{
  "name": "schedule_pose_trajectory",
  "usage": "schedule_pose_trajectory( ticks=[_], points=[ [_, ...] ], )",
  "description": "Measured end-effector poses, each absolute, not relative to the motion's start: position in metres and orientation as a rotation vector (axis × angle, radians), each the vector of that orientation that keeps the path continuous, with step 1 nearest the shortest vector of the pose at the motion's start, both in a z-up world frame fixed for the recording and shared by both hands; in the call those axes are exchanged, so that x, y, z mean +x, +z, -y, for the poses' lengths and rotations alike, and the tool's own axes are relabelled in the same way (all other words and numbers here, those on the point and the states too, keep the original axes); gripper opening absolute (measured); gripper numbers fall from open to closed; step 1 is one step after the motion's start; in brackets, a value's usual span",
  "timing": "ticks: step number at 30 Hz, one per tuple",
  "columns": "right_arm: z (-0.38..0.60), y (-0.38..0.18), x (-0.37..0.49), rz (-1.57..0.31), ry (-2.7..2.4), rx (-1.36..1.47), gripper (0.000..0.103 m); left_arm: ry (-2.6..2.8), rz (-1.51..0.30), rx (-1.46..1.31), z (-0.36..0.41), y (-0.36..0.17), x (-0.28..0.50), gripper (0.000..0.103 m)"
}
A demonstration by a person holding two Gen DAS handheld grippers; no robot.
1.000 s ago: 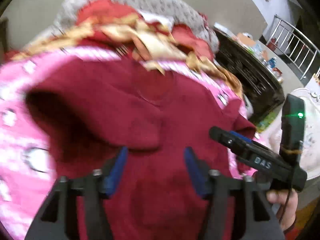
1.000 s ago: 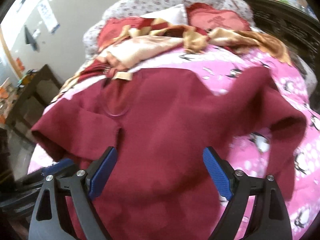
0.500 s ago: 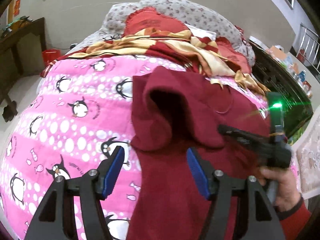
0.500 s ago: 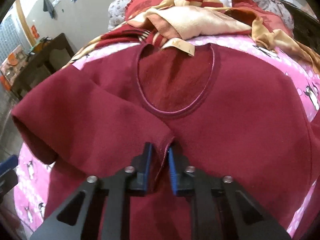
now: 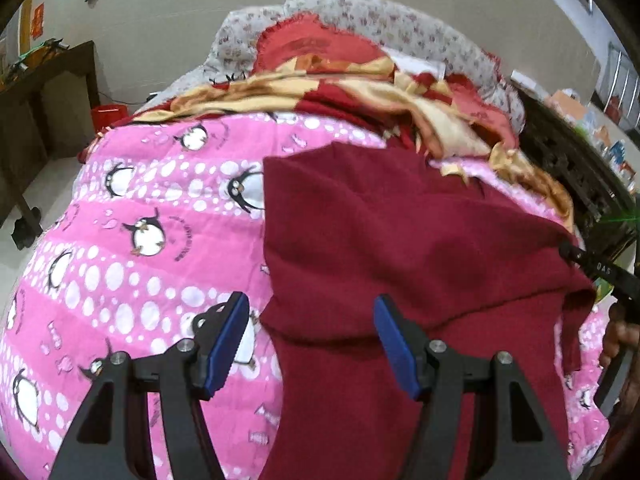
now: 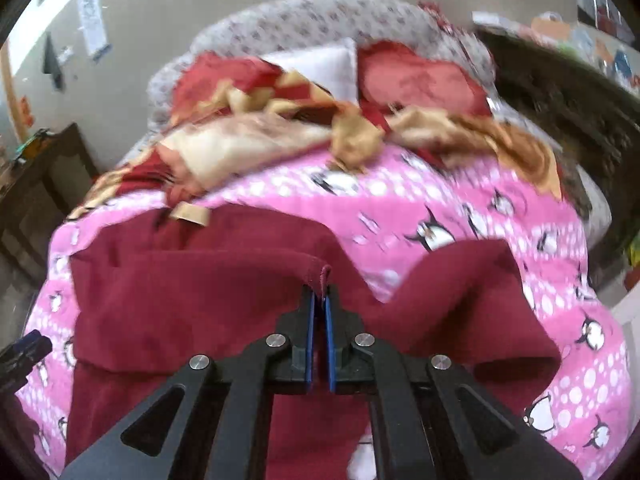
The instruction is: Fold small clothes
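A dark red sweater (image 5: pixel 400 240) lies on the pink penguin quilt (image 5: pixel 140 240), one part folded across its body. My left gripper (image 5: pixel 312 320) is open and hovers over the sweater's left edge, with one finger above the quilt and the other above the cloth. In the right wrist view the sweater (image 6: pixel 192 304) is bunched up, and my right gripper (image 6: pixel 319 300) is shut on a stitched edge of it that sticks up between the pads. The right gripper's black body (image 5: pixel 600 272) shows at the right rim of the left wrist view.
A rumpled red and gold blanket (image 5: pixel 360 92) and pillows (image 6: pixel 416 76) pile up at the far end of the bed. A dark carved cabinet (image 5: pixel 580 184) stands to the right of the bed. A dark wooden table (image 5: pixel 48 92) is at the left by the wall.
My right gripper went from wide open to shut on the sweater's edge and has drawn the cloth across. The left gripper has shifted left to the sweater's left edge, still open.
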State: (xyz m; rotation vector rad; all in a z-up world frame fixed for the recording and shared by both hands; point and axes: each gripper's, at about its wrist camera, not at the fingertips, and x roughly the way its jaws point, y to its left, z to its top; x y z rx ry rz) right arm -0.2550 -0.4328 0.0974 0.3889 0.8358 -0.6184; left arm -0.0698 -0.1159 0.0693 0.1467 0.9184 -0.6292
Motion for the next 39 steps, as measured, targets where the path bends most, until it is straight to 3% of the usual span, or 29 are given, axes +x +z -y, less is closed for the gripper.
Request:
schedule_pose_trajectory(
  ticks=[4,6,7,17,21,29,39],
  points=[
    [0.435,0.083,-0.256,-0.896,-0.635,0.382,0.026,-0.602,-0.932,0.175,0.132,0.054,-0.06,0.068],
    [0.431,0.093,-0.265,-0.862,-0.667,0.38,0.042,-0.579,-0.952,0.201,0.138,0.044,-0.054,0.068],
    [0.427,0.099,-0.271,-0.844,-0.683,0.374,0.044,-0.575,-0.96,0.204,0.139,0.04,-0.052,0.068],
    [0.43,0.087,-0.261,-0.849,-0.701,0.394,0.044,-0.546,-1.013,0.218,0.146,0.014,-0.042,0.072],
    [0.439,0.09,-0.279,-0.797,-0.731,0.507,0.044,-0.536,-0.984,0.206,0.141,0.025,-0.046,0.072],
    [0.414,0.112,-0.265,-0.71,-0.608,0.433,0.044,-0.53,-0.953,0.214,0.148,0.035,-0.048,0.072],
    [0.435,0.06,-0.218,-0.904,-0.603,0.368,0.044,-0.503,-0.992,0.234,0.161,0.021,-0.036,0.072]
  ],
)
